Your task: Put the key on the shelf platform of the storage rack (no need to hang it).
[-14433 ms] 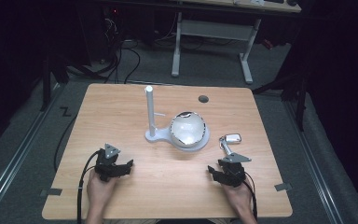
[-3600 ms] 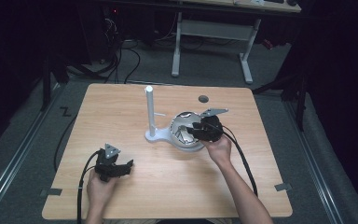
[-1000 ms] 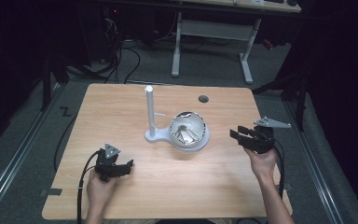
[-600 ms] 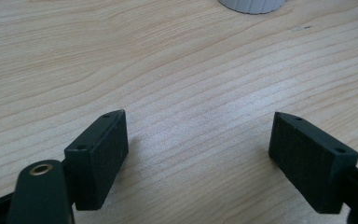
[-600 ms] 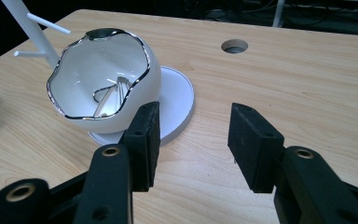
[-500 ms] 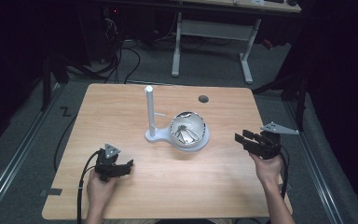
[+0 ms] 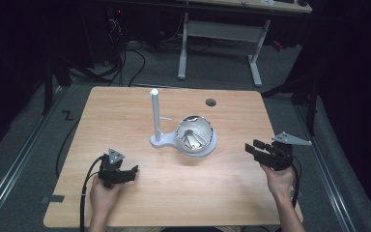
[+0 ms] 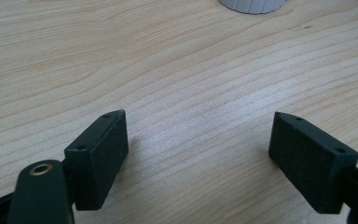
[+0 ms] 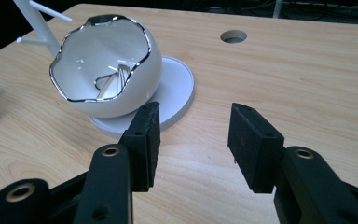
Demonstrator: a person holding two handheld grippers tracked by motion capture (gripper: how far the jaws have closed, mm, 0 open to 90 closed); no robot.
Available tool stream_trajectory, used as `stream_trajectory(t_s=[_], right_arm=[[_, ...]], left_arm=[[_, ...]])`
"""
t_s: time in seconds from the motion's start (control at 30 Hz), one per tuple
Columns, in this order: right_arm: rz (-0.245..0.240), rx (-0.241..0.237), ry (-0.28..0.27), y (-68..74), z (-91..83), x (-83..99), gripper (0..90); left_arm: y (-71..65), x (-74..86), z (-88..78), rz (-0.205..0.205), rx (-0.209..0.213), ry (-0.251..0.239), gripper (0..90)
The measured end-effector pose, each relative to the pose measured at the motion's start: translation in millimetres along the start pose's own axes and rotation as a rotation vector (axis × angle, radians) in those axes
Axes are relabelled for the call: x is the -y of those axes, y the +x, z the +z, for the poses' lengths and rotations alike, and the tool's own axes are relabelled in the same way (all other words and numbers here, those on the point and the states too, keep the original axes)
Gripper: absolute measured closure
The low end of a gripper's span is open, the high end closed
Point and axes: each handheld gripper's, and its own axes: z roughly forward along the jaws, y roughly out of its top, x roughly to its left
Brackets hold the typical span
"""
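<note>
white and glossy, the bowl (image 7: 195, 135) is seen on its round base (image 9: 175, 91) at the middle of the wooden table (image 7: 125, 116), with a thin white post (image 7: 155, 113) rising just beside it. inside the bowl, a small metal piece (image 9: 113, 80) is seen lying against the wall; what it is cannot be told. the right gripper (image 7: 258, 149) is held near the right edge of the table, well apart from the bowl, its jaws spread and empty. the left gripper (image 7: 129, 172) is rested low at the near left, its jaws also wide apart with nothing between them. the drop into the bowl appears to be done, so the step in hand is judged to be the retreat. it is best done with the jaws kept clear of the scalloped silver rim (image 9: 140, 29), the hand drawn back level, and the cable (image 7: 295, 181) kept off the base so that the bowl is not nudged.
</note>
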Motion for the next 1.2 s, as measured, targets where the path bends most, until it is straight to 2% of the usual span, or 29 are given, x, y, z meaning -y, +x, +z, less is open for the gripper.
stream_trajectory(t_s=[0.5,1.2], right_arm=[[0.015,-0.014,0.014,2.7,1.2,15.5,54.3],[0.034,-0.041,0.054,10.4,16.5,35.1,54.3]], left_arm=[[0.1,0.0,0.0,0.001,0.000,0.000,20.0],[0.1,0.1,0.0,0.002,0.001,0.000,20.0]])
